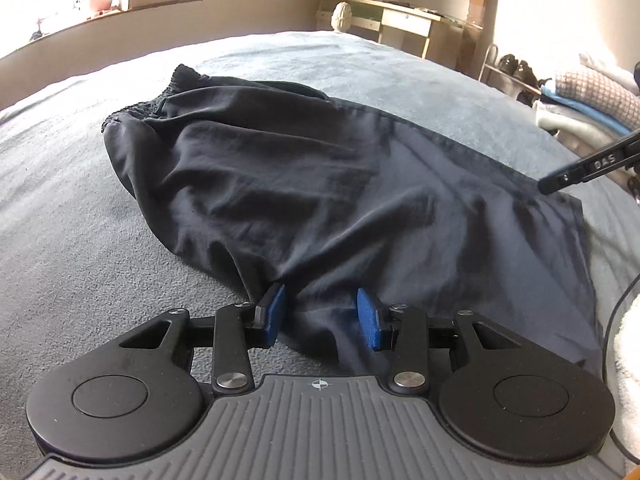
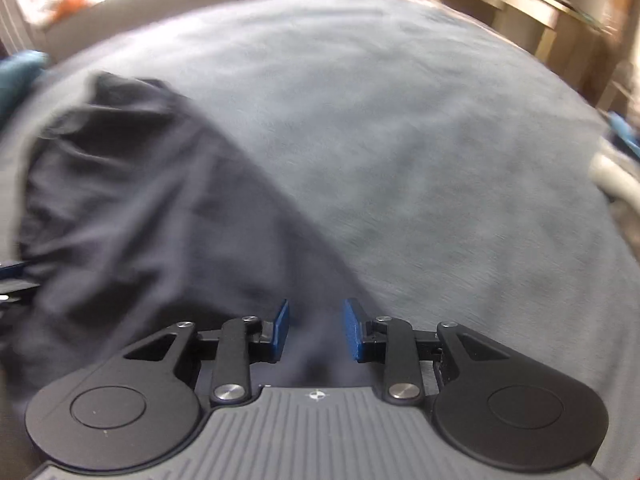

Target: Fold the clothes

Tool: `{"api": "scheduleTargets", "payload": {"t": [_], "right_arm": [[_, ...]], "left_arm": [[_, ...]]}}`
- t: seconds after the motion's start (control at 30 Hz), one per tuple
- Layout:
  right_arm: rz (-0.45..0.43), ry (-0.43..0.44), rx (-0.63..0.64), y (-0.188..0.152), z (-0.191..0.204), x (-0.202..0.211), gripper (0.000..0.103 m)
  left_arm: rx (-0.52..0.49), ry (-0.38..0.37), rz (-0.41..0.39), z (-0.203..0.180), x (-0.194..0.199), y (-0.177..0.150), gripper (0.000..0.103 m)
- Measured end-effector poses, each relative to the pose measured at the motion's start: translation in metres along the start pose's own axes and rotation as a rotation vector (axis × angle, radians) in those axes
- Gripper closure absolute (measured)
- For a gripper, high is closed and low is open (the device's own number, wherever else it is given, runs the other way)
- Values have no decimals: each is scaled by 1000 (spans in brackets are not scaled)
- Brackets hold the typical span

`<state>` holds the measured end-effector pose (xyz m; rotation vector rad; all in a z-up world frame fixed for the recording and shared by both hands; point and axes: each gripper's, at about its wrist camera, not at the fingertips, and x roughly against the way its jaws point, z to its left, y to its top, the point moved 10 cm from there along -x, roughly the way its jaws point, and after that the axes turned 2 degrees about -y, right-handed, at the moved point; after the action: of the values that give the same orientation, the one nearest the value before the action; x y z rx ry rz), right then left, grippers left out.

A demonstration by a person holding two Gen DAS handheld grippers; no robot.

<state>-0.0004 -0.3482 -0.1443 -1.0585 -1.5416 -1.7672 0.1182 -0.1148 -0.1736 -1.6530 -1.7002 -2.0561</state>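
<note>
On the grey bed (image 1: pixel 360 64) dark shorts (image 1: pixel 320 184) lie rumpled, hem cloth between the half-open left tongs (image 1: pixel 320 314) and, seemingly through blur, the right tongs (image 2: pixel 316 330), so a loose pinch could drop it mid-fold.

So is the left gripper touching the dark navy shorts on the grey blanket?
Touching. In the left wrist view, the left gripper has its left blue pad against a gathered fold of the dark navy shorts.

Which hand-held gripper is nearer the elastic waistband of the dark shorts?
Left. The left hand-held gripper sits at the hem facing the waistband. The right hand-held gripper is at the far hem corner of the shorts.
</note>
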Motion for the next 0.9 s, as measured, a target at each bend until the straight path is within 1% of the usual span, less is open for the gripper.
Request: {"api": "scheduleTargets", "payload": {"t": [0.17,0.23,0.3,0.37,0.43,0.47,0.53,0.63,0.73,0.8,0.9], "right_arm": [[95,145,246,-22,56,-11,71],[183,98,298,-44,46,-16,71],[211,72,247,-53,25,-6,71],[223,-7,200,-56,4,7,71],[205,-49,153,-57,-6,22,71],[185,-46,114,-56,-7,31,71],[127,-3,46,-49,0,48,71],[67,112,25,-34,31,61,70],[71,207,51,-21,65,60,70],[69,249,70,-20,90,63,70],[68,306,114,-23,128,70,69]], "left_arm": [[16,-9,6,4,-2,-1,64],[9,-12,3,4,-3,-1,63],[5,-14,-3,4,-3,-2,63],[0,-10,-9,3,-3,-3,63],[-8,-4,-14,2,-3,-3,63],[-11,-1,-17,1,-3,-3,63],[-11,-1,-20,1,-1,-2,62],[-4,-5,-18,2,0,-1,62],[30,-16,-14,6,1,0,62],[75,-25,-25,11,7,3,62],[192,-68,-77,27,25,8,62]]}}
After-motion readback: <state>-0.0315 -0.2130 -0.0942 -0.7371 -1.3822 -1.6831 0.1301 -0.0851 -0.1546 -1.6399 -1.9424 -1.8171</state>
